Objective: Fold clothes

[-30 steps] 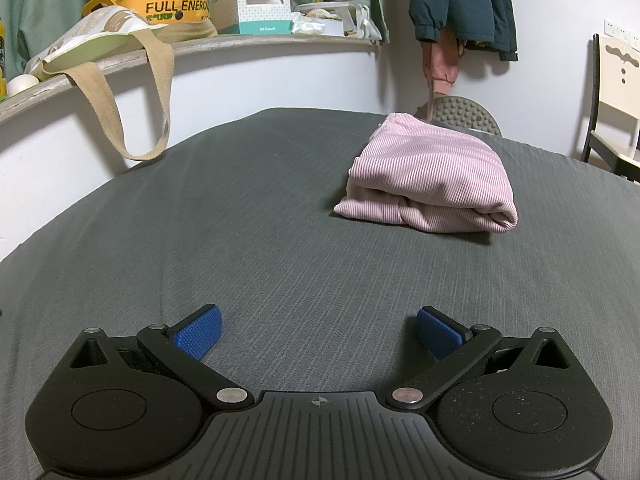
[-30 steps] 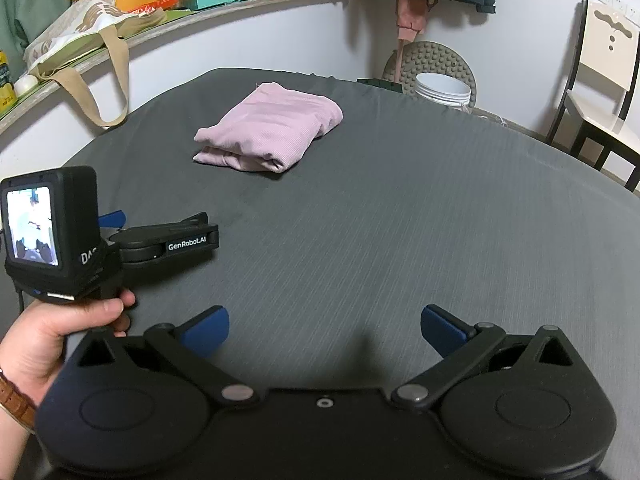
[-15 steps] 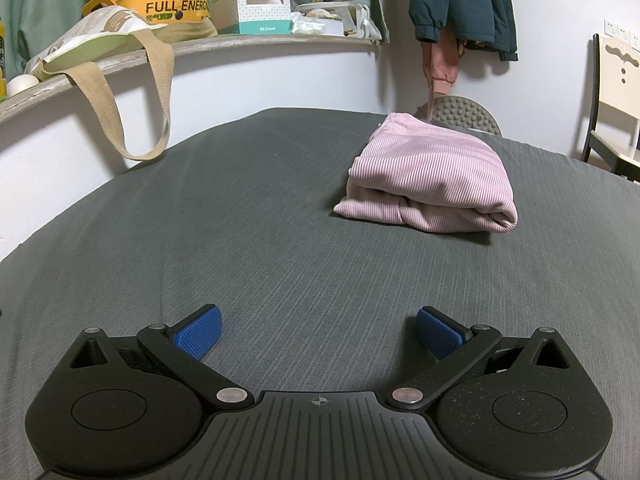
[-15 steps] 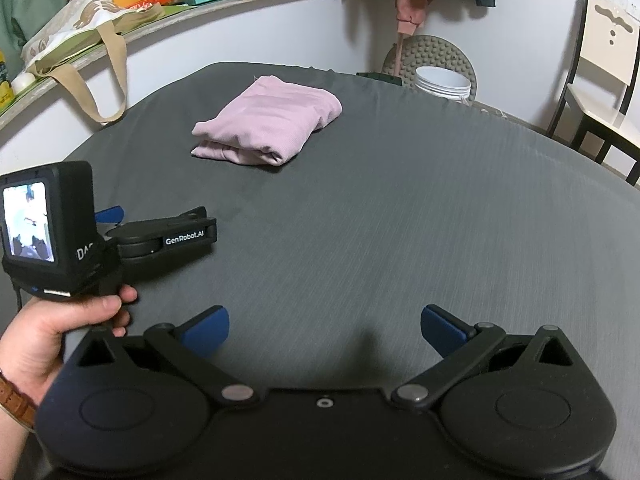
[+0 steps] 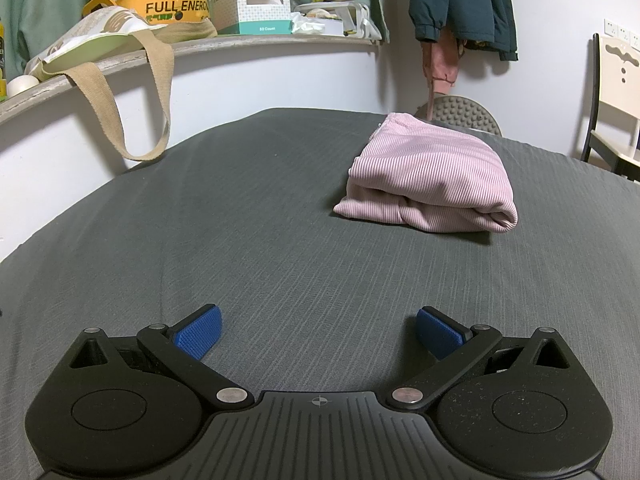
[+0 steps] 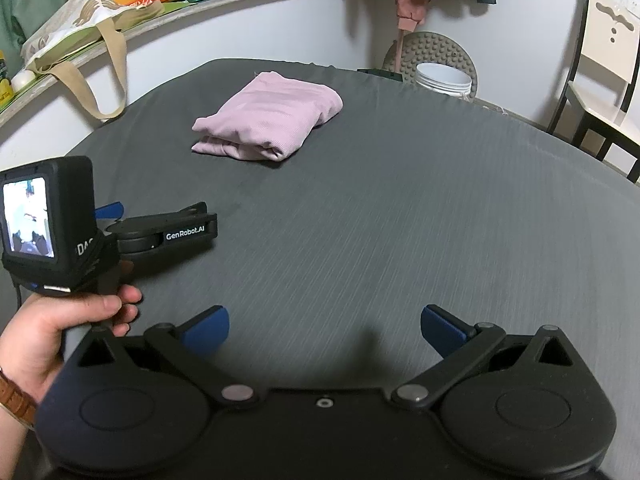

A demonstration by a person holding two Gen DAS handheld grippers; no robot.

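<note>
The pink garment (image 5: 430,184) was seen lying folded toward the far side of the grey-covered bench (image 5: 240,240), well apart from both grippers. The left gripper (image 5: 318,330) and right gripper (image 6: 324,330) were held with fingers spread wide and empty. Any final tidying was judged best done by a low, level approach over the bare cloth on the near side, the wall shelf (image 5: 240,42) and hanging bag strap (image 5: 132,116) at far left being kept clear.

place: home | cues: cluttered shelf (image 5: 240,46), hung coat (image 5: 464,0), chair (image 6: 600,76)

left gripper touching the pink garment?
Apart. The left wrist view shows bare grey bedsheet between the open left gripper and the folded pink garment.
</note>
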